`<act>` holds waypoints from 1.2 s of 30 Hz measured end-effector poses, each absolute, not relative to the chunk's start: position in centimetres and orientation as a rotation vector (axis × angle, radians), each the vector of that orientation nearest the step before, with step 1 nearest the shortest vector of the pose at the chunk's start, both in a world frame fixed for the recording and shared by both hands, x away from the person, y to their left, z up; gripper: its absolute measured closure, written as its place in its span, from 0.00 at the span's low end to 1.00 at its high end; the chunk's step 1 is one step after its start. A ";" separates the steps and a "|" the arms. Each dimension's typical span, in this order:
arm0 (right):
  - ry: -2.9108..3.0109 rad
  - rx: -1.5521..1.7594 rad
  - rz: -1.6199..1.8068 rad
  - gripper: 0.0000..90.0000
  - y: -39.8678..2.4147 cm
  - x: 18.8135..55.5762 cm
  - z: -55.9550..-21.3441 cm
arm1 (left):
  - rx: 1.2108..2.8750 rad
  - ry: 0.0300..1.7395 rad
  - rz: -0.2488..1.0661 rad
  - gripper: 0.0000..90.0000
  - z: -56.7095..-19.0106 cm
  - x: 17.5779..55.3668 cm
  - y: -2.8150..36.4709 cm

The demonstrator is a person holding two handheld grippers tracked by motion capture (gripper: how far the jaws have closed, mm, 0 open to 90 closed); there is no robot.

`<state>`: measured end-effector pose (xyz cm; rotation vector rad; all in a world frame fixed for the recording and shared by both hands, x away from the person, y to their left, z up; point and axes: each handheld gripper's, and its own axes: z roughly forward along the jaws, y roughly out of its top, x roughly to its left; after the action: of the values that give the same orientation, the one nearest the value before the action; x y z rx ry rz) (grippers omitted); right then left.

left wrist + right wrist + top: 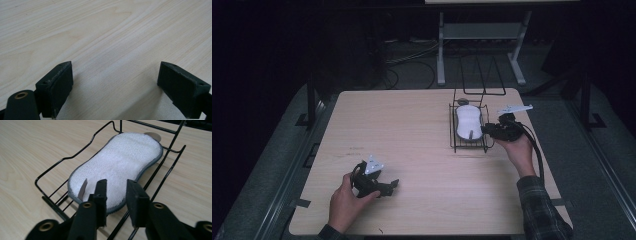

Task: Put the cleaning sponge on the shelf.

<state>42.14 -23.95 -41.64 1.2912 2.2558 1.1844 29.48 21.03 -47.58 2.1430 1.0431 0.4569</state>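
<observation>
White sponge (117,167) is lying flat inside the black wire rack (62,160) at the counter's (412,130) far right side. Right hand-held gripper (116,195) is sitting at the sponge's near end, jaws slightly parted with a narrow gap, pads not pressing on anything; looks like the sponge is lying free in the rack. Left hand-held gripper (115,85) is resting wide open over bare counter at near left, well apart from the rack, probably parked out of the way.
</observation>
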 end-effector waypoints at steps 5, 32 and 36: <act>2.242 1.315 1.172 0.51 -24.6 40.6 -41.2 | 2.142 1.043 0.457 0.14 -47.6 29.5 21.0; 2.188 1.350 1.129 0.24 -27.2 32.6 -43.0 | 2.134 1.043 0.459 0.14 -47.6 29.5 21.0; 2.193 1.351 1.110 0.22 -27.4 31.2 -43.7 | 2.137 1.043 0.460 0.14 -47.6 29.5 21.0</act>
<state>31.18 -27.40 -43.72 1.3509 2.1929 1.1101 29.48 21.01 -47.63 2.1365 1.0427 0.4599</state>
